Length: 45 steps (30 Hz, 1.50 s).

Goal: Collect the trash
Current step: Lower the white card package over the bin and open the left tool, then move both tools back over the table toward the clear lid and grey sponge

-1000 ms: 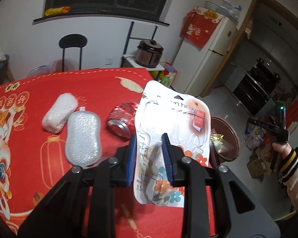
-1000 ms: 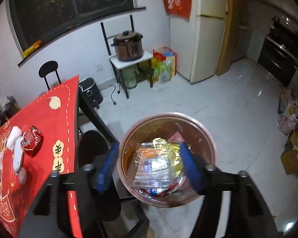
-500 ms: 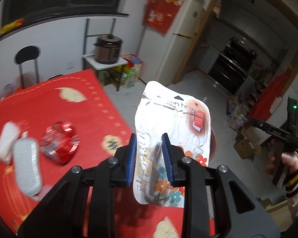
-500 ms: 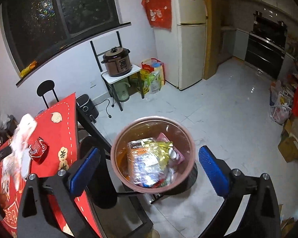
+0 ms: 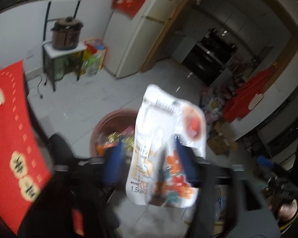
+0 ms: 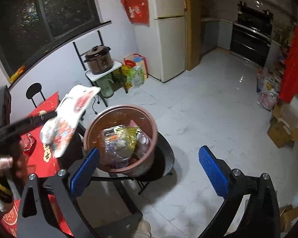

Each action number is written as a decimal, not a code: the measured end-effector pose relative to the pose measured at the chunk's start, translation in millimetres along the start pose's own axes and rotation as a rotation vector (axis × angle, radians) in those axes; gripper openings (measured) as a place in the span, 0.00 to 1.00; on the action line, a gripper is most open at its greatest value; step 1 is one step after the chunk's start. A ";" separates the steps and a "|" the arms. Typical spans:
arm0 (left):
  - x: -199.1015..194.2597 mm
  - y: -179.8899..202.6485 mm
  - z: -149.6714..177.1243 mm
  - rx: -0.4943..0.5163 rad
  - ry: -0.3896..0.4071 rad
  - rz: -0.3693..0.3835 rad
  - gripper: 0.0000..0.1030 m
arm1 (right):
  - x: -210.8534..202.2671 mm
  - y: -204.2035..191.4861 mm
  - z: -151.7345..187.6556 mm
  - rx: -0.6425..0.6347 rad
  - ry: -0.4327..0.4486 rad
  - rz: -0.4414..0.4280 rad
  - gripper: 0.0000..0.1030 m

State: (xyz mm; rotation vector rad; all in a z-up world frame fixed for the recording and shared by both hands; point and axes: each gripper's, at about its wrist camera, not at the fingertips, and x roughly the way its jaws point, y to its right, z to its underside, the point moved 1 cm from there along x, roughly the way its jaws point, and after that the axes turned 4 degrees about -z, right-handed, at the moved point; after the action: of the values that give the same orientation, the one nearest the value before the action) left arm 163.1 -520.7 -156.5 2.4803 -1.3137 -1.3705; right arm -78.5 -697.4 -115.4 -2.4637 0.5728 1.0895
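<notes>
My left gripper has its jaws spread apart, and the white hook package hangs between them against the right finger, over the floor near the brown trash bin. The view is blurred. In the right wrist view the package sits just left of the bin, which holds several wrappers and stands on a black chair. My right gripper is open and empty, in front of the bin.
The red-clothed table lies to the left, with a crushed red can on it. A cooker on a small stand, bags, a fridge and cardboard boxes line the tiled floor.
My left gripper swung right from over the table to the bin and its jaws opened around the package. My right gripper drew back from the bin and stayed wide open.
</notes>
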 end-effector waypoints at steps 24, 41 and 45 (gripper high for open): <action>-242.0 -209.5 83.7 -0.213 0.160 -0.462 0.88 | 52.3 -163.3 -17.3 -0.182 -0.052 -0.268 0.95; -350.9 -330.2 229.3 -0.540 0.147 -0.639 0.81 | 111.7 -405.6 68.5 -0.569 -0.241 -0.474 0.89; -347.9 -341.8 236.9 -0.539 0.146 -0.620 0.78 | 131.9 -465.9 103.7 -0.698 -0.308 -0.532 0.73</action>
State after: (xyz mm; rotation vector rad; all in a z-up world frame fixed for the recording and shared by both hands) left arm 130.9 19.3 -193.4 2.5846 -0.0874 -1.3422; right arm 176.7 -280.9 -196.7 -2.6406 -0.6319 1.5534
